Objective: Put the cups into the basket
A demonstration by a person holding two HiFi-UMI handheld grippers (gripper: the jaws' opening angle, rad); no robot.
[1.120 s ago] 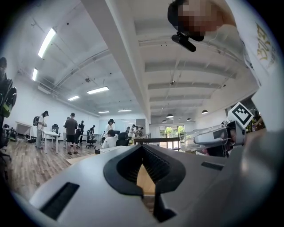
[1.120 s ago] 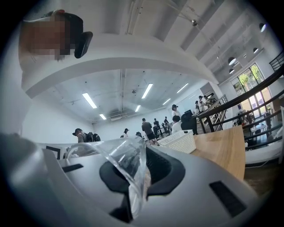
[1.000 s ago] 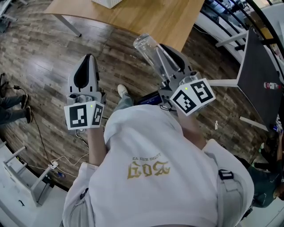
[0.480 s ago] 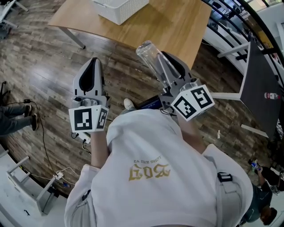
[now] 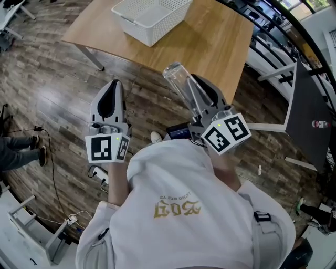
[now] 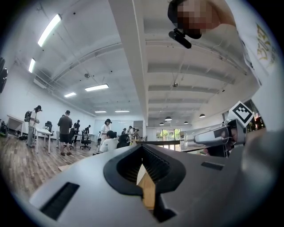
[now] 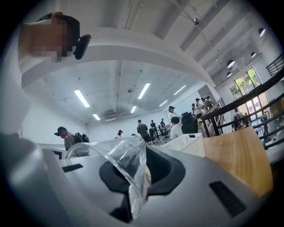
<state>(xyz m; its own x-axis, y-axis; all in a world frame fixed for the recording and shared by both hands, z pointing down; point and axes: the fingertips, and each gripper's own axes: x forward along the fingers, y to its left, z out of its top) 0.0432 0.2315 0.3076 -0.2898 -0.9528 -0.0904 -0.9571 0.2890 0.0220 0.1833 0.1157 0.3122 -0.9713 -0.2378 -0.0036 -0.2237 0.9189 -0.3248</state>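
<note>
Both grippers held out in front of the chest, short of the table (image 5: 210, 37).
The right gripper (image 5: 202, 92) clamps a clear cup (image 5: 176, 79), tilted forward over the floor; the white basket (image 5: 149, 16) sits on the table beyond. The left gripper (image 5: 108, 97) is pressed together, empty, alongside.

Open-plan office hall: beyond the wooden table (image 7: 239, 155), people (image 7: 143, 130) stand and sit at desks (image 6: 42, 131), strip lights (image 7: 143, 90) high above it
</note>
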